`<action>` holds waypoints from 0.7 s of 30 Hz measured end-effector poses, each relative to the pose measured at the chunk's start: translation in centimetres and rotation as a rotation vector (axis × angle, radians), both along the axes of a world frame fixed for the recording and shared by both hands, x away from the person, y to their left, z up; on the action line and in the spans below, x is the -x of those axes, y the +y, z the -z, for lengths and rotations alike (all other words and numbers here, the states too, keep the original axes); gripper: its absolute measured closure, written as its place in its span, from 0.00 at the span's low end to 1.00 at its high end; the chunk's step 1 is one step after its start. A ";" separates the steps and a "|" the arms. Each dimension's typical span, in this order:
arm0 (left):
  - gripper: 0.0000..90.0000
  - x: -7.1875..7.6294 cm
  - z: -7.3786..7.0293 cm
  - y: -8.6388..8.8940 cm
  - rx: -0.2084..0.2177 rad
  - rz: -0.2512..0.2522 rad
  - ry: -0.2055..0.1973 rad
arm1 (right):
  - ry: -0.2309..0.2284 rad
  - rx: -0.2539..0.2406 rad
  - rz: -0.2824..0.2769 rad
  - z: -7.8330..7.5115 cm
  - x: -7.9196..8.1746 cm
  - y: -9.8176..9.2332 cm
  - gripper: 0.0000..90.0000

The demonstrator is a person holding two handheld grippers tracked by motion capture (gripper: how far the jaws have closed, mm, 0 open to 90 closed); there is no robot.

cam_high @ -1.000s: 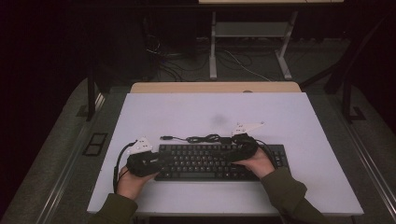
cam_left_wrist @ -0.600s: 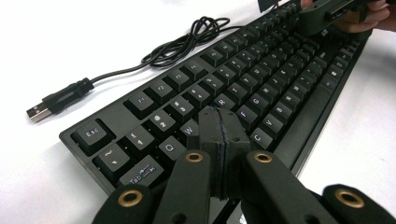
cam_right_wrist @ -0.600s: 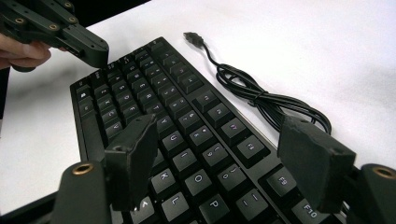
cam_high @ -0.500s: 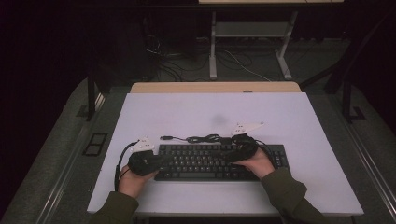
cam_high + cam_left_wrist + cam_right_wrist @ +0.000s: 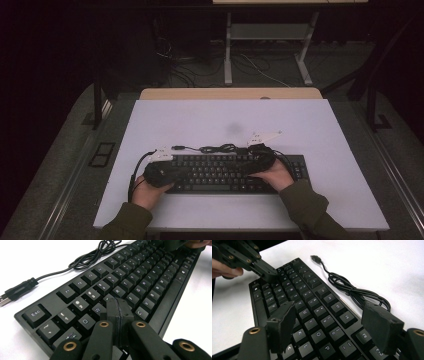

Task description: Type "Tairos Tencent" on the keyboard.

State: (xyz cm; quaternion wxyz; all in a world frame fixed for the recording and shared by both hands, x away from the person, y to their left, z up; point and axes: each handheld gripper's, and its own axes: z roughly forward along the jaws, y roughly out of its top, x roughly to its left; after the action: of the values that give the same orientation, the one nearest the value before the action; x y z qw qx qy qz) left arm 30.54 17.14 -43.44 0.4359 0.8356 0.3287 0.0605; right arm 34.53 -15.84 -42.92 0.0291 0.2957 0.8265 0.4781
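Keyboard (image 5: 225, 172): one; left gripper (image 5: 120, 308) jaws pressed together, right gripper (image 5: 332, 325) jaws spread.

1. The desk (image 5: 310, 125) lies bare from 9 through 12 to 3 o'clock of the keyboard (image 5: 220, 172); a hand could sweep there freely.
2. The coiled cable (image 5: 215, 148) and its plug (image 5: 178, 147) lie just beyond the keyboard's far edge at 12 o'clock, cluttering that strip.
3. Left claw (image 5: 119, 310) and right claw (image 5: 329, 325) crowd the keys from either end.
4. At 6 o'clock, only a narrow bare band.
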 end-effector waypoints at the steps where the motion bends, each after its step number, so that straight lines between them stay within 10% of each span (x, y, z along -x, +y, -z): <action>1: 0.99 -0.1 0.0 0.0 0.001 -0.002 0.001 | 0.000 0.000 0.000 0.0 0.0 0.0 0.30; 21: 0.99 -0.1 0.4 -0.6 -0.035 0.016 0.022 | 0.000 0.004 0.000 0.1 0.0 0.0 0.30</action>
State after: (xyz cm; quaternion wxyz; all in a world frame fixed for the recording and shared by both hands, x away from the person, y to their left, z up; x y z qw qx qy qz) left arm 30.67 16.52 -43.85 0.4182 0.8462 0.3259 0.0534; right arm 34.54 -15.80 -43.04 0.0297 0.2958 0.8275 0.4763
